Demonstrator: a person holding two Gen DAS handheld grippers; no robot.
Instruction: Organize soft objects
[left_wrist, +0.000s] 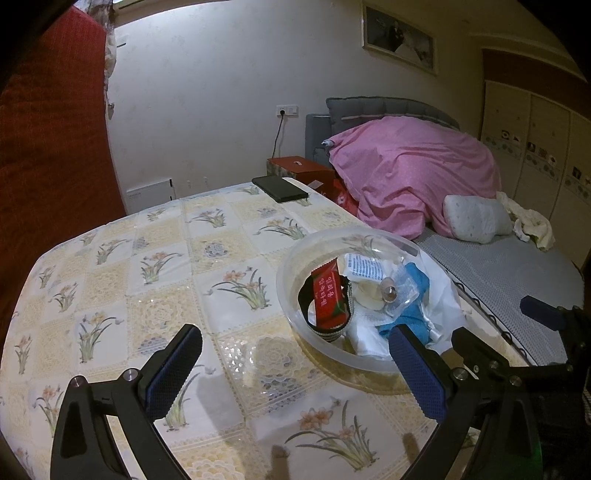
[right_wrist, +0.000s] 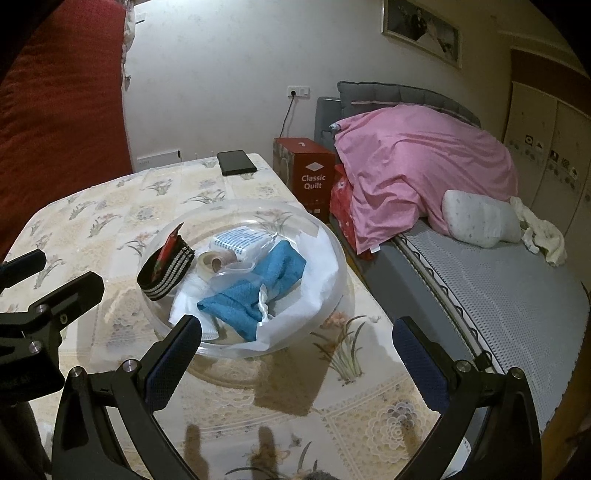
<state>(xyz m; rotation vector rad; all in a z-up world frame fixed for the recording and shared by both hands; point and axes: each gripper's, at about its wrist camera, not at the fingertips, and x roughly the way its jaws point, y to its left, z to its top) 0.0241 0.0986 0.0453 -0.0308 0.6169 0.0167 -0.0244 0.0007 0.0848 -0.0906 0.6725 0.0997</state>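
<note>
Red box (right_wrist: 314, 177) beside bed: "Classic Quilt"; red packet (left_wrist: 328, 295) in bowl: Korean lettering, illegible

Blue cloth (left_wrist: 413, 295): lower part hidden behind left gripper's (left_wrist: 295, 373) right finger. Red packet (right_wrist: 168, 247): mostly hidden behind striped band (right_wrist: 166, 271). Right gripper (right_wrist: 297, 363): handles cut off below. Small wrapped item (left_wrist: 388, 292) ahead: unidentifiable.

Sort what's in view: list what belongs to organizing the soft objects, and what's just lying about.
Job: clear bowl, blue cloth, white cloth, striped black band, red packet, tape roll.

Lying about: phone, red quilt box, pink duvet, small pillow.
</note>
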